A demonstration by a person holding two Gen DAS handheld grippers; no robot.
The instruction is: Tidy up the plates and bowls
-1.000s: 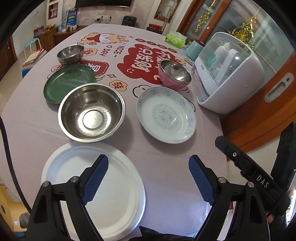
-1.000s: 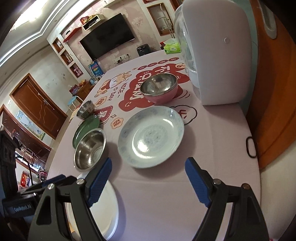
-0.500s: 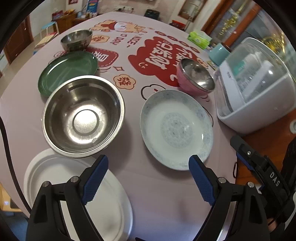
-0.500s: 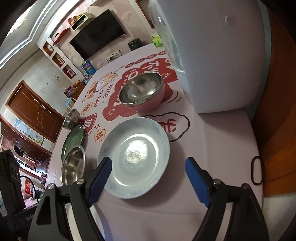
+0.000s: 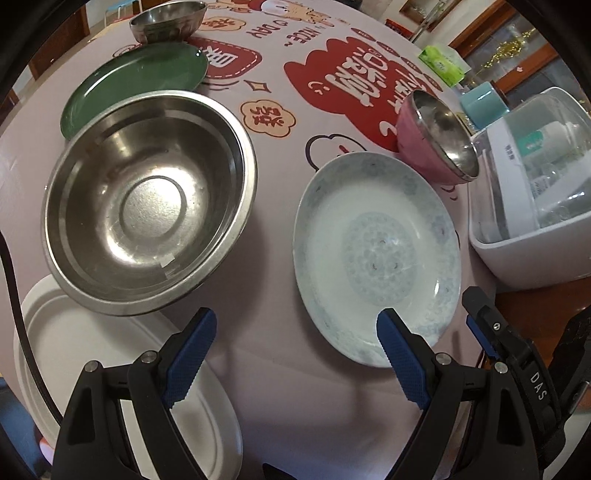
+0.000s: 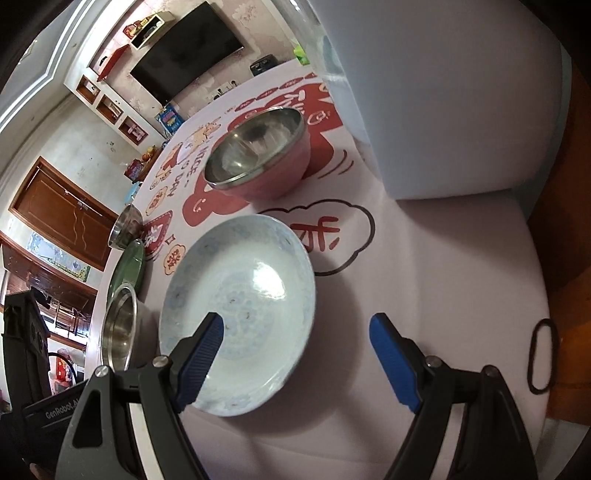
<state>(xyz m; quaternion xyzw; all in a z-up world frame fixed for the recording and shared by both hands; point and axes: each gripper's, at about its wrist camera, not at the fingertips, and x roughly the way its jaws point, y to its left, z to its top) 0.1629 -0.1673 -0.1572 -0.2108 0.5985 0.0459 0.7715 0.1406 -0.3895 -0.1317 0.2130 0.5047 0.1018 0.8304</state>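
Left gripper: jaws wide apart, nothing between them, poised over bare tablecloth. Its right pad overlaps the near rim of the blue-patterned porcelain plate in view; contact cannot be confirmed. Right gripper: likewise spread wide and empty, its left pad over the same plate's near rim.

Taking that plate as landmark: the white plate lies nearest, to its near left, its far edge tucked under the large steel bowl. The bowl sits just left of the landmark. Beyond the bowl lies the green plate, then a small steel bowl. The pink bowl with steel lining stands just behind the landmark, and a white lidded appliance to its right.

Risks, as judged: both grippers converge on one plate and could collide. A shallow glazed rim gives poor purchase, so a pinch may slip or tip the plate against the pink bowl. A black elastic loop lies near the table edge.

Legible writing: "DAS" on the right gripper's body in the left view, "GenRobot" on the left's in the right view, "NICE DAY" on the tablecloth, with Chinese characters unread.
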